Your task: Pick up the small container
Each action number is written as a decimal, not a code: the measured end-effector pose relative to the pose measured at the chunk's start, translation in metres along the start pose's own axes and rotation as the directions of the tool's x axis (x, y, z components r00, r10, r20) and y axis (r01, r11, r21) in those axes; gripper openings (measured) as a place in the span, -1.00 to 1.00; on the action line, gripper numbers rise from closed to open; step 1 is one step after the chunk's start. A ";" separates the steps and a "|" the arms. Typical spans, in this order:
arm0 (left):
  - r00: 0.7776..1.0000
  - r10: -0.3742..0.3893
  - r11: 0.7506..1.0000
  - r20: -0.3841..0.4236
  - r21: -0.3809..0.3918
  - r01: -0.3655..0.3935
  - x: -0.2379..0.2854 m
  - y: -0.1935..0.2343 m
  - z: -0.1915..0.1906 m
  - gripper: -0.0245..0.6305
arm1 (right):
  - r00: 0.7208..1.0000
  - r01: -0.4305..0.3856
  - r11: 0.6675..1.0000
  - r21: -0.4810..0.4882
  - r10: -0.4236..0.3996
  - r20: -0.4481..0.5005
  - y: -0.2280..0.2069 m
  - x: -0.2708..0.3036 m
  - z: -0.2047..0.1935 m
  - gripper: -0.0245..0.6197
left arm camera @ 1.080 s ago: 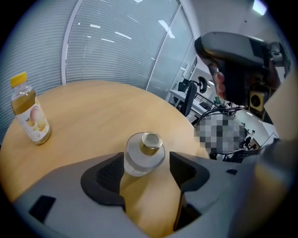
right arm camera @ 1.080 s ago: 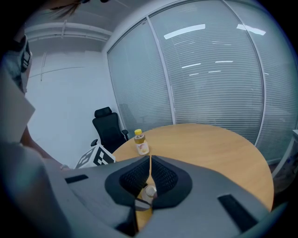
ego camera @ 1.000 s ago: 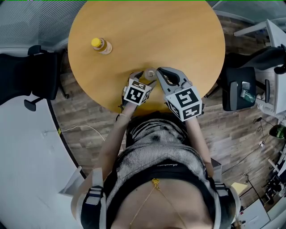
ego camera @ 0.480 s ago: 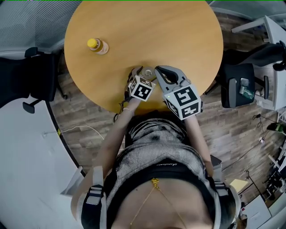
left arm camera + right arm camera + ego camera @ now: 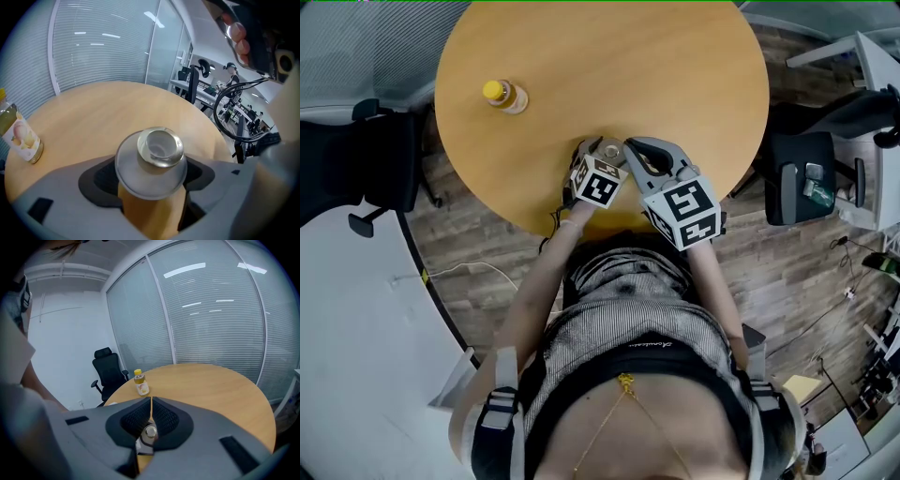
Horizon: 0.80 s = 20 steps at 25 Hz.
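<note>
The small container (image 5: 159, 150), a silvery metal pot with a wide collar and an open neck, stands on the round wooden table (image 5: 628, 66) near its front edge. My left gripper (image 5: 151, 187) is open. Its jaws have just been opening and now stand on either side of the container, with gaps to the dark pads (image 5: 99, 178). In the head view the left gripper (image 5: 598, 152) sits right over the container (image 5: 610, 150). My right gripper (image 5: 630, 148) is just right of it, and its fingertips (image 5: 146, 405) meet with nothing held. Past them the container (image 5: 151, 431) shows.
A bottle with a yellow cap (image 5: 504, 95) stands upright at the table's far left, also seen as the bottle (image 5: 21, 136) and the bottle (image 5: 141, 383). A black office chair (image 5: 356, 169) stands left of the table and another chair (image 5: 802, 187) to the right.
My left gripper has moved a little forward and down onto the container, and its jaws have spread wider. The right gripper has kept still.
</note>
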State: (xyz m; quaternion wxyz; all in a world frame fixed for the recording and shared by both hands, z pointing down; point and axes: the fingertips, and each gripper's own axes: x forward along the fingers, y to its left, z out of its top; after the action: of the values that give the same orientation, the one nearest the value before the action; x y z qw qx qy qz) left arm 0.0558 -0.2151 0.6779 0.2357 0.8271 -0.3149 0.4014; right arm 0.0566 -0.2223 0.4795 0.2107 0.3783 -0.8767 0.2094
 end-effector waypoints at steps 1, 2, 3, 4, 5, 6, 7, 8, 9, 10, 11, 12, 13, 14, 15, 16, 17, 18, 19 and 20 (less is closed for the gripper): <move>1.000 0.001 1.000 0.001 0.005 -0.001 0.000 0.000 0.000 0.22 | 1.000 0.000 1.000 -0.001 0.000 -0.001 0.001 0.000 0.000 -0.85; 1.000 0.004 1.000 0.000 0.012 -0.004 0.000 0.000 0.000 0.22 | 1.000 -0.001 1.000 -0.001 0.001 -0.002 0.001 0.001 -0.001 -0.85; 1.000 0.010 1.000 -0.005 0.023 -0.010 0.001 0.001 -0.002 0.21 | 1.000 -0.003 1.000 -0.002 0.003 -0.004 0.002 0.001 -0.001 -0.85; 1.000 0.017 0.999 -0.017 0.041 -0.016 0.003 0.001 -0.004 0.21 | 1.000 -0.005 1.000 -0.003 0.005 -0.004 0.003 0.001 -0.001 -0.85; 0.999 0.025 0.998 -0.036 0.063 -0.023 0.006 0.001 -0.008 0.20 | 1.000 -0.007 1.000 -0.003 0.007 -0.005 0.004 0.001 -0.002 -0.85; 0.998 0.032 0.996 -0.055 0.083 -0.027 0.009 0.002 -0.012 0.17 | 1.000 -0.008 1.000 -0.004 0.008 -0.006 0.005 0.001 -0.002 -0.85; 0.997 0.035 0.995 -0.067 0.091 -0.029 0.012 0.002 -0.016 0.16 | 1.000 -0.009 1.000 -0.005 0.009 -0.006 0.005 0.001 -0.002 -0.85; 0.997 0.035 0.996 -0.069 0.089 -0.029 0.013 0.003 -0.018 0.16 | 1.000 -0.011 1.000 -0.005 0.011 -0.006 0.005 0.001 -0.002 -0.85; 0.997 0.034 0.996 -0.064 0.082 -0.029 0.013 0.004 -0.019 0.16 | 1.000 -0.012 1.000 -0.006 0.012 -0.007 0.006 0.001 -0.002 -0.85; 0.998 0.034 0.997 -0.057 0.077 -0.030 0.013 0.004 -0.018 0.16 | 1.000 -0.012 1.000 -0.006 0.012 -0.007 0.006 0.001 -0.002 -0.85; 0.998 0.035 0.997 -0.052 0.073 -0.032 0.013 0.004 -0.018 0.16 | 1.000 -0.012 1.000 -0.007 0.012 -0.008 0.006 0.001 -0.001 -0.85; 0.998 0.037 0.997 -0.049 0.072 -0.033 0.013 0.005 -0.018 0.16 | 1.000 -0.012 1.000 -0.007 0.011 -0.009 0.005 0.001 -0.001 -0.85; 0.998 0.038 0.997 -0.048 0.071 -0.034 0.013 0.005 -0.017 0.15 | 1.000 -0.011 1.000 -0.008 0.011 -0.009 0.005 0.001 -0.001 -0.85; 0.998 0.038 0.997 -0.047 0.072 -0.035 0.013 0.005 -0.017 0.15 | 1.000 -0.011 1.000 -0.008 0.011 -0.009 0.004 0.001 -0.001 -0.85; 0.998 0.039 0.997 -0.045 0.073 -0.035 0.013 0.004 -0.017 0.15 | 1.000 -0.011 1.000 -0.008 0.011 -0.010 0.004 0.001 -0.002 -0.85; 0.998 0.039 0.997 -0.043 0.073 -0.036 0.013 0.004 -0.017 0.15 | 1.000 -0.011 1.000 -0.009 0.011 -0.010 0.004 0.001 -0.002 -0.85; 0.998 0.039 0.997 -0.041 0.074 -0.036 0.013 0.004 -0.017 0.15 | 1.000 -0.012 1.000 -0.009 0.012 -0.011 0.004 0.001 -0.002 -0.85; 0.998 0.038 0.997 -0.039 0.076 -0.035 0.013 0.004 -0.017 0.15 | 1.000 -0.013 1.000 -0.010 0.013 -0.011 0.005 0.001 -0.002 -0.85; 0.999 0.038 0.996 -0.038 0.077 -0.035 0.013 0.004 -0.018 0.15 | 1.000 -0.014 1.000 -0.010 0.014 -0.010 0.005 0.001 -0.002 -0.85; 0.999 0.037 0.996 -0.038 0.079 -0.034 0.013 0.004 -0.018 0.15 | 1.000 -0.014 1.000 -0.011 0.014 -0.009 0.006 0.001 -0.002 -0.85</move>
State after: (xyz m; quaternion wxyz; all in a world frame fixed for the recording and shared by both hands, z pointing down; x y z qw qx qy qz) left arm 0.0497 -0.2111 0.6988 0.2021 0.8218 -0.3091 0.4338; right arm 0.0522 -0.2184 0.4805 0.2153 0.3698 -0.8795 0.2080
